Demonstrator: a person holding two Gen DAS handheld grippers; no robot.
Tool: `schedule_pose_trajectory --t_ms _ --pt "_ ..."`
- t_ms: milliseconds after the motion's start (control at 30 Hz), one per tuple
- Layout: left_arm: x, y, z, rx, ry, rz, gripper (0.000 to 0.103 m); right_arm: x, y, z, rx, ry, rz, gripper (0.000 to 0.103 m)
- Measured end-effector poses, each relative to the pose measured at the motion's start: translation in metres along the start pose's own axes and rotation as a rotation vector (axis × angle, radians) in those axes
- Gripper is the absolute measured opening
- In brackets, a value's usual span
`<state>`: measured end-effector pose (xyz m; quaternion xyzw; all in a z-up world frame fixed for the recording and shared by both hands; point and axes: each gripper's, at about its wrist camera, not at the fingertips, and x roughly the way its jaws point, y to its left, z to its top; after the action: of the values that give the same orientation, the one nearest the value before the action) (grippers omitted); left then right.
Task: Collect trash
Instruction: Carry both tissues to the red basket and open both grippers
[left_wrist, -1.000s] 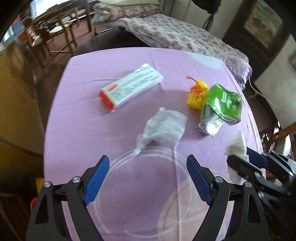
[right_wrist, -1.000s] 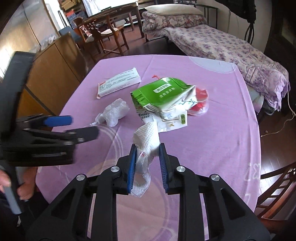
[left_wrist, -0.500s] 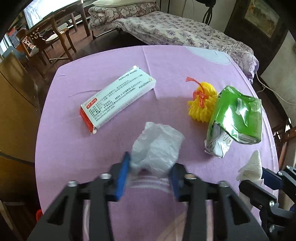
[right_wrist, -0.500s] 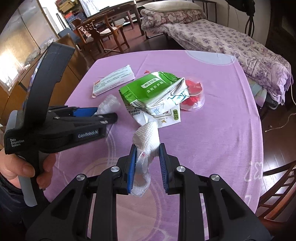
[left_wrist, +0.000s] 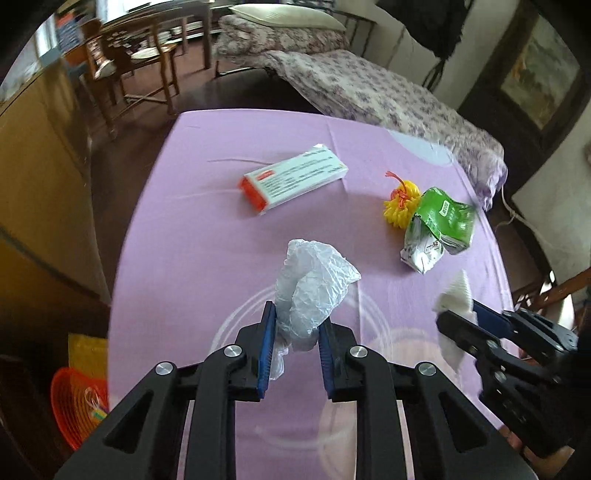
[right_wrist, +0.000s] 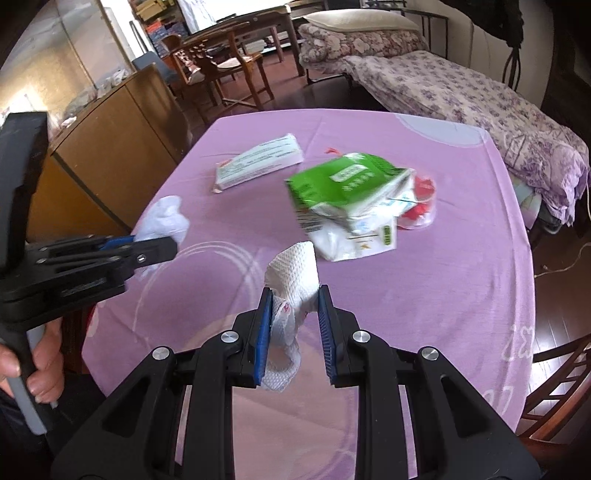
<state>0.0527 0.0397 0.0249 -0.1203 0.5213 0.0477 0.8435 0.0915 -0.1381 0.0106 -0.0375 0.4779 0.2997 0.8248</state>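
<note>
Since a second ago our left claw (left_wrist: 294, 341) has closed on the crumpled plastic bag (left_wrist: 312, 291) at centre frame. Our right claw (right_wrist: 295, 325) pinches the paper towel (right_wrist: 293, 280). Beyond, on the purple worktop (left_wrist: 207, 236): white box (left_wrist: 295, 182), yellow toy (left_wrist: 400, 208), green carton (left_wrist: 439, 229), none blocking.

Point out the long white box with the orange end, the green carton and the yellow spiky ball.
long white box (left_wrist: 295, 182): left wrist view, middle of printed top face.
green carton (right_wrist: 343, 179): right wrist view, green top panel.
yellow spiky ball (left_wrist: 400, 208): left wrist view, spiky body.
</note>
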Motion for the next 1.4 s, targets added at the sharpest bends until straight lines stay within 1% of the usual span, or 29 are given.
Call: schedule_pose_trajectory --t_ms 233,300,500,567,633,667,767,900,1100,1200,1267,1400 --pt "-0.06 0.049 -0.03 -0.147 -0.081 -0.02 0.022 -0.017 0.047 -0.005 -0.056 0.002 0.082 0.025" --pt "-0.076 0.065 -0.037 -0.191 -0.102 -0.021 0.022 -0.022 0.063 -0.006 -0.083 0.001 0.091 0.025" --pt "-0.124 0.119 -0.067 -0.317 -0.183 0.001 0.022 -0.038 0.123 0.003 -0.208 -0.011 0.135 0.025" --pt "-0.135 0.137 -0.078 -0.362 -0.197 0.016 0.022 -0.04 0.15 0.008 -0.273 -0.006 0.161 0.025" --pt "-0.146 0.163 -0.093 -0.424 -0.204 0.032 0.022 -0.04 0.174 0.011 -0.321 0.009 0.198 0.025" --pt "-0.148 0.171 -0.096 -0.441 -0.205 0.037 0.022 -0.039 0.187 0.013 -0.349 0.022 0.221 0.025" --pt "-0.157 0.207 -0.114 -0.533 -0.205 0.057 0.022 -0.031 0.227 0.018 -0.427 0.059 0.275 0.025" --pt "-0.163 0.248 -0.139 -0.645 -0.198 0.083 0.022 -0.014 0.281 0.02 -0.531 0.118 0.311 0.025" --pt "-0.162 0.296 -0.166 -0.775 -0.175 0.123 0.022 0.024 0.354 0.003 -0.683 0.25 0.341 0.025" --pt "-0.157 0.316 -0.176 -0.823 -0.158 0.137 0.022 0.041 0.377 -0.002 -0.739 0.296 0.342 0.025" --pt "-0.151 0.325 -0.182 -0.85 -0.144 0.14 0.022 0.055 0.394 -0.012 -0.783 0.336 0.339 0.025" --pt "-0.135 0.344 -0.192 -0.903 -0.099 0.13 0.022 0.08 0.419 -0.028 -0.843 0.402 0.342 0.025"
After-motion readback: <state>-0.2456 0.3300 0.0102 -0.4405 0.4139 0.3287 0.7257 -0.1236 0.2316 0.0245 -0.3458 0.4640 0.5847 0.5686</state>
